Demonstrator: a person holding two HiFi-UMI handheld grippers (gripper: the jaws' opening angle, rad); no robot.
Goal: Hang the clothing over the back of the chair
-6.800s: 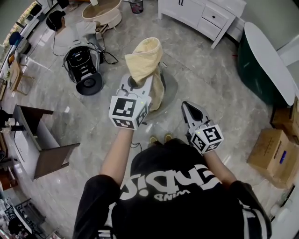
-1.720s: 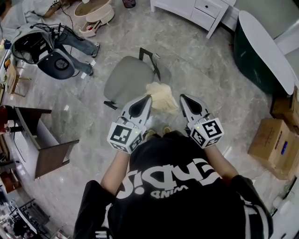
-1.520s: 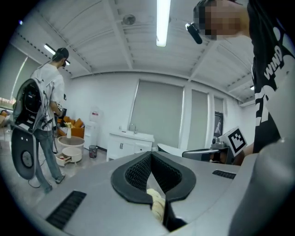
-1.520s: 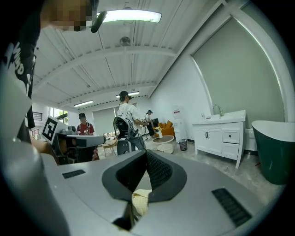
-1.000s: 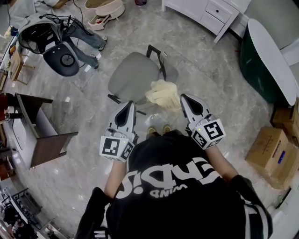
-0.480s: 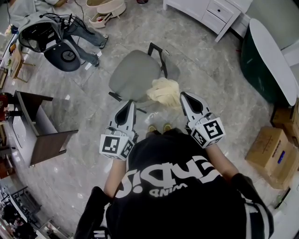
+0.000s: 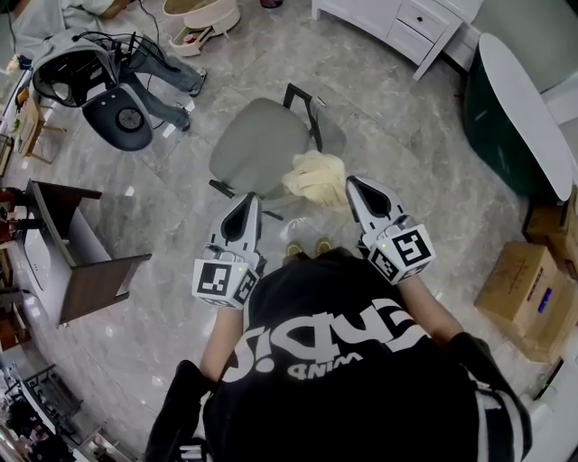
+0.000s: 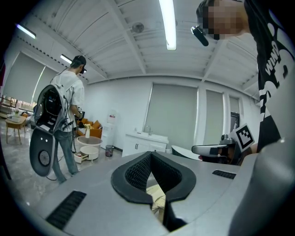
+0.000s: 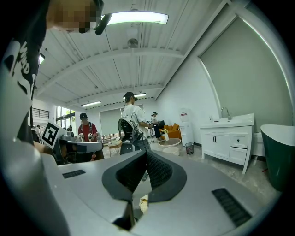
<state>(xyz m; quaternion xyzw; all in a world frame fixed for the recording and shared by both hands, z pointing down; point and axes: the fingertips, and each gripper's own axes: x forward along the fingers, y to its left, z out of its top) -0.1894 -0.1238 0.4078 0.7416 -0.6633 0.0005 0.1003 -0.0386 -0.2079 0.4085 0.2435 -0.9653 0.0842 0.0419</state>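
Pale-yellow crumpled fabric clothing [image 7: 316, 178]: found draped over the near side of the grey padded swivel chair [image 7: 257, 144], just ahead of both tools and nearer the right one. Recorded left gripper [image 7: 250, 200] with jaws fully together, gripping nothing. Recorded right gripper [image 7: 354, 183] likewise closed and empty, tip just beside the cloth. Glimpsed yellow fabric below each closed jaw pair.

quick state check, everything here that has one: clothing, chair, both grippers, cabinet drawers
clothing: draped over the chair back, not gripped
chair: upright, seat bare
left gripper: shut, empty
right gripper: shut, empty
cabinet drawers: closed
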